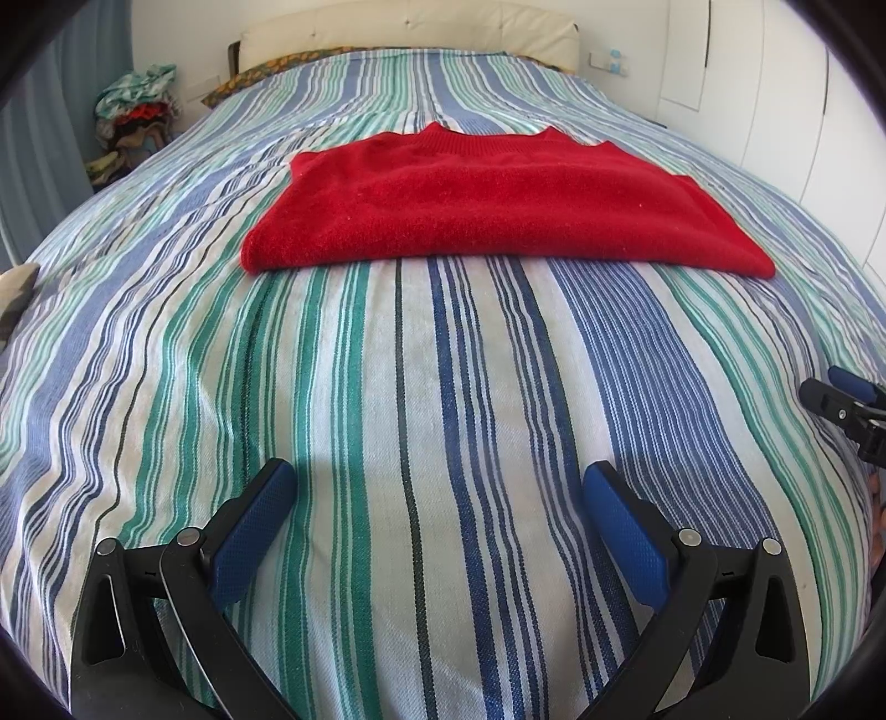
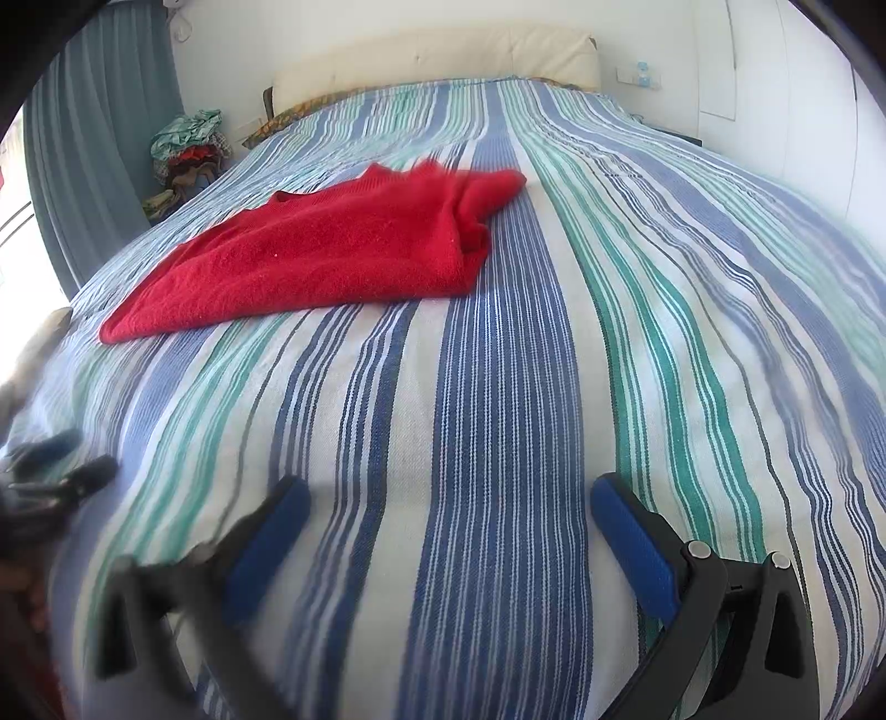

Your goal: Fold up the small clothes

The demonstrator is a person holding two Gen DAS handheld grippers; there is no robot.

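A red knitted sweater lies folded into a flat rectangle on the striped bedspread, its neckline toward the headboard. In the right wrist view the sweater sits up and to the left. My left gripper is open and empty, above the bedspread well short of the sweater's near edge. My right gripper is open and empty, near the bed's front, to the right of the sweater. The right gripper's tip also shows at the right edge of the left wrist view. The left gripper shows blurred at the left edge of the right wrist view.
A cream padded headboard stands at the far end. A pile of mixed clothes sits beside the bed at the left, near a blue-grey curtain. White wardrobe doors line the right side.
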